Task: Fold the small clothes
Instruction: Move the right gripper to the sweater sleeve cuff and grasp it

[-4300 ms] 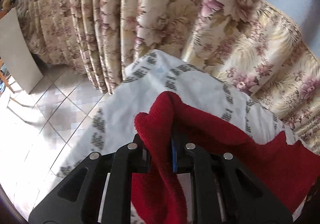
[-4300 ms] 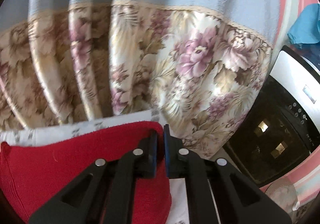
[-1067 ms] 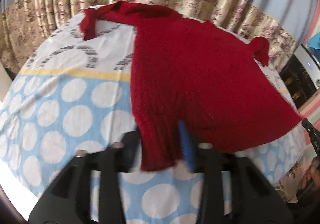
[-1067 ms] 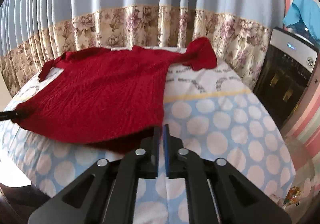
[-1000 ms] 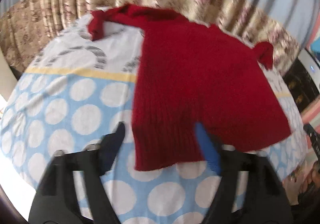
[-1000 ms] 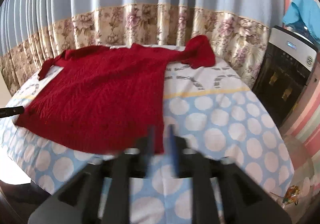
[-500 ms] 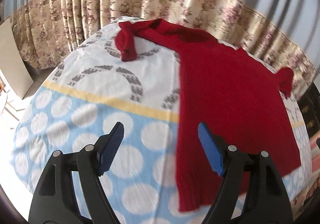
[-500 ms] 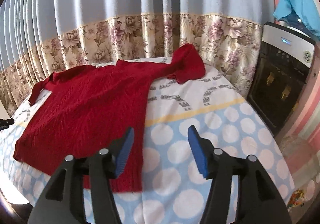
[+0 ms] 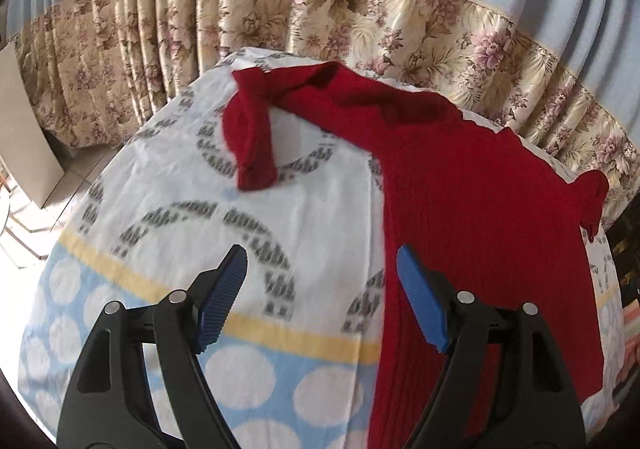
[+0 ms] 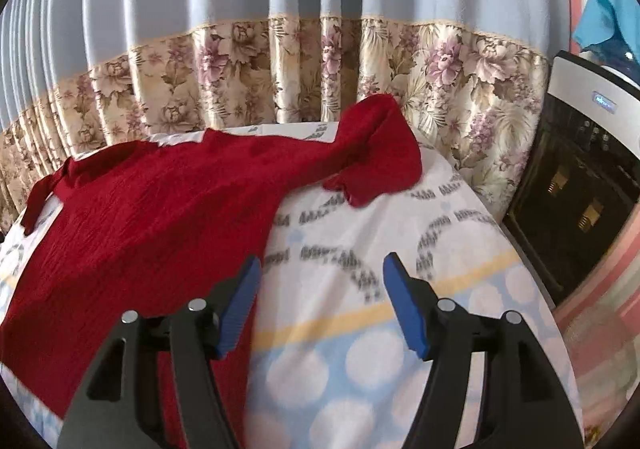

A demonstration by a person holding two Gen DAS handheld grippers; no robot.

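A red knitted sweater lies spread flat on the round table's patterned cloth. Its left sleeve bends back toward me at the far left. In the right wrist view the same sweater fills the left half, and its right sleeve lies bunched near the far edge. My left gripper hangs open over bare cloth, left of the sweater's side edge, with nothing between its blue pads. My right gripper is over cloth right of the sweater; its jaws are still opening and hold nothing.
Floral and blue curtains hang close behind the table. A white and black water dispenser with a blue cloth on top stands at the right. A pale board and tiled floor lie beyond the table's left edge.
Both grippers let go of the sweater's hem and opened. Each then moved outward and forward, the left toward the left sleeve, the right toward the right sleeve. The sweater stays flat.
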